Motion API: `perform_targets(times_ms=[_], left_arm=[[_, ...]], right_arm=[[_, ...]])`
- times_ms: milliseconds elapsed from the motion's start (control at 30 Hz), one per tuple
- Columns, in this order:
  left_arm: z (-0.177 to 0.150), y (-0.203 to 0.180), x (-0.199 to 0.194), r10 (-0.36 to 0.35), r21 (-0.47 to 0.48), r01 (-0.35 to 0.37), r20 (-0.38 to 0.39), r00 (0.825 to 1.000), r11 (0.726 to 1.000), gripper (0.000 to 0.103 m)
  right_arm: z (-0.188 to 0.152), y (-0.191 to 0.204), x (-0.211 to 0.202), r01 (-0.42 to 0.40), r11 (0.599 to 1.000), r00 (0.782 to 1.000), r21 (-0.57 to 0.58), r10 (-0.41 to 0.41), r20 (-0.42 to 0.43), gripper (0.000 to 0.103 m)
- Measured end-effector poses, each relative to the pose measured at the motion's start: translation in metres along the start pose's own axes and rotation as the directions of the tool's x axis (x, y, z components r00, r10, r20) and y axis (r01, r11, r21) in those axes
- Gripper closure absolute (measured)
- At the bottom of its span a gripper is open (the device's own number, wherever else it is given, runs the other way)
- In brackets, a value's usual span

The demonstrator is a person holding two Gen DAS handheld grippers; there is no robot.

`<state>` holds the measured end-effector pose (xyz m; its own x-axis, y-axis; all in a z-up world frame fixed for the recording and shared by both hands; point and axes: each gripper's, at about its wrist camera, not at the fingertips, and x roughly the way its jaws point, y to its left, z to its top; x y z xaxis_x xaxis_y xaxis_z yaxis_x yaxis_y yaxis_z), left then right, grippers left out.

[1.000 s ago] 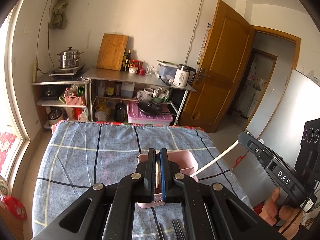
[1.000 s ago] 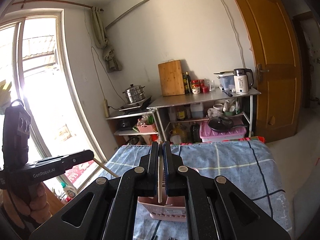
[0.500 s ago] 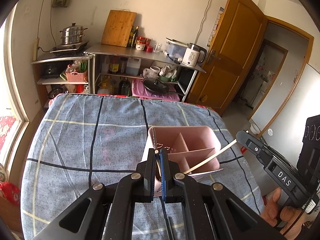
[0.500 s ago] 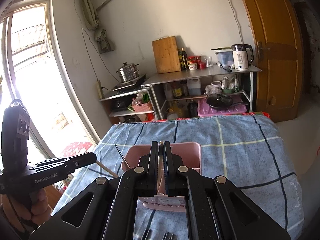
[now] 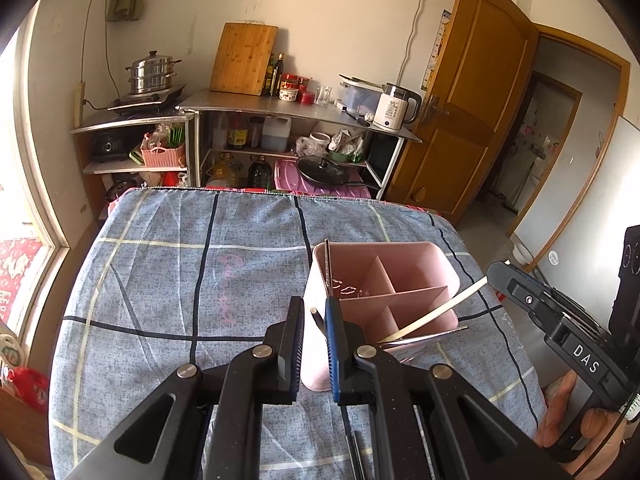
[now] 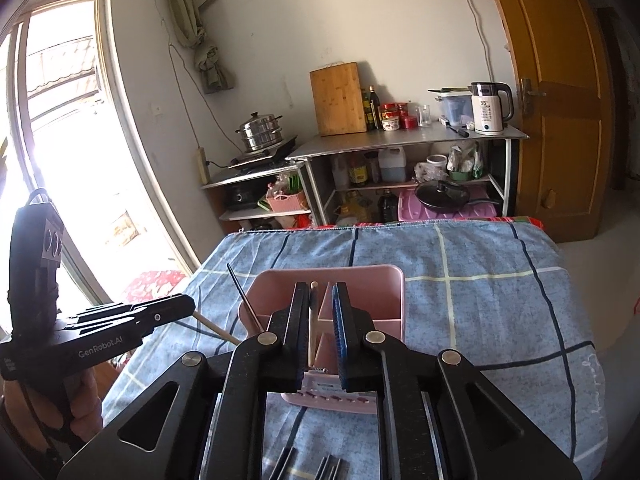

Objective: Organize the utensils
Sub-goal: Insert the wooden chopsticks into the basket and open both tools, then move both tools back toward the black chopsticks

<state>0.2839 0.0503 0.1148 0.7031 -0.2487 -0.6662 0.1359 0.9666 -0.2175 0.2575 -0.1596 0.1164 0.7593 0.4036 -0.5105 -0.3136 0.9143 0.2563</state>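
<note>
A pink divided utensil holder (image 5: 416,252) (image 6: 362,274) stands on the blue checked tablecloth (image 5: 180,280). My left gripper (image 5: 313,306) (image 6: 176,308) hangs at the holder's near left corner. Its jaws are opening, and a thin chopstick (image 5: 318,320) stands loose between them, pressed by no pad. My right gripper (image 6: 320,292) (image 5: 498,270) is over the holder's near edge, jaws opening too. A pale wooden chopstick (image 6: 311,320) (image 5: 440,310) leans on its left pad and slants down into the holder. A metal chopstick (image 5: 328,264) (image 6: 244,300) leans in the holder's left corner.
More metal chopsticks (image 5: 356,456) (image 6: 308,464) lie on the cloth under the grippers. Behind the table stands a steel rack (image 5: 280,106) with a kettle, a pot and a cutting board. A wooden door (image 5: 472,112) is on the right, a window (image 6: 60,140) on the left.
Both grippers have come down to the pink holder and tilted downward. Their jaws, shut on the chopsticks before, now stand slightly apart, and the chopsticks reach into the holder.
</note>
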Motion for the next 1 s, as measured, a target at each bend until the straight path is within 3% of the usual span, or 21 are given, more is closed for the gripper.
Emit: perform_targets(times_ms=[233,567,1000], left_arm=[[-0.003,0.000,-0.019,0.007,0.005,-0.007,0.044,0.999,1.000,0.080],[-0.030,-0.001,-0.051,-0.013,-0.007,0.013,0.093,0.996,1.000,0.079],[-0.126,-0.020,-0.074,-0.060,0.017,0.059,0.076,0.995,0.998,0.079]], right_arm=[[-0.002,-0.002,-0.012,0.004,1.000,1.000,-0.003,-0.003,0.011,0.089],[-0.004,-0.004,-0.034,-0.040,0.999,0.998,0.009,0.039,0.047,0.089],[-0.086,-0.016,-0.084,-0.030,0.998,0.999,0.046,0.030,-0.016,0.089]])
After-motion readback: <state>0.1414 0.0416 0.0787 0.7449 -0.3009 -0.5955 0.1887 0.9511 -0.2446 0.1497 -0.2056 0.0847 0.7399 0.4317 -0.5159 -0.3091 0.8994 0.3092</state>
